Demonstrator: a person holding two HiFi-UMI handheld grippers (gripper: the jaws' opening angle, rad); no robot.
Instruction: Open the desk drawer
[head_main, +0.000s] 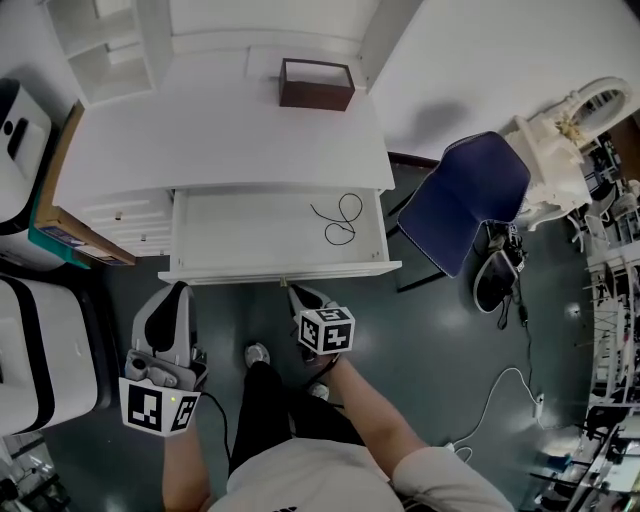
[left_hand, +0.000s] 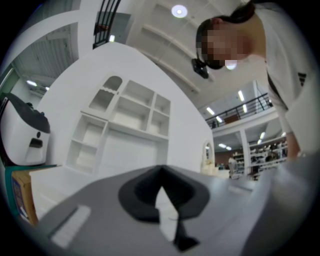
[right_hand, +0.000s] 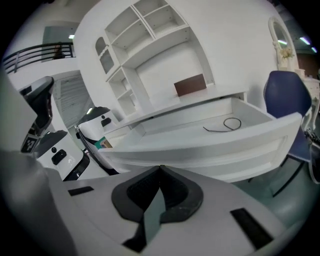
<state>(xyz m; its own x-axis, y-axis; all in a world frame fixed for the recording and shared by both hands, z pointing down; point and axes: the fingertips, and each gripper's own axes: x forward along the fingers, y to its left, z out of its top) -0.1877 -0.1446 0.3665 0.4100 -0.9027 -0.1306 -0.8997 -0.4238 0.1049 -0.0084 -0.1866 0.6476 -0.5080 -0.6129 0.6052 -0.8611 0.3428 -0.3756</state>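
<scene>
The drawer (head_main: 250, 232) stands pulled out from under the middle of the white desk (head_main: 220, 140), its front panel on the near side, toward the person. Its white bottom is bare except for a thin black cord (head_main: 340, 220) lying in loose loops toward the right end. The right tongs (head_main: 298, 293) sit just near of the drawer front, about at its middle. In the right gripper view the tongs (right_hand: 160, 167) are clenched with their tips meeting and nothing between them, and the drawer front (right_hand: 215, 145) lies a little beyond them, not touched; the cord (right_hand: 230, 123) shows inside the drawer. The left tongs (head_main: 180, 290) are held further left, in front of the small side drawers (head_main: 125, 215) and short of them. In the left gripper view these tongs (left_hand: 161, 170) are also clenched and empty, aimed at a white shelf unit (left_hand: 125, 125). That shelf unit (head_main: 105, 45) stands at the far left of the desk. A brown box (head_main: 316, 84) sits on the far part of the desk, right of middle. A blue chair (head_main: 465, 195) stands on the dark floor to the right of the desk.
</scene>
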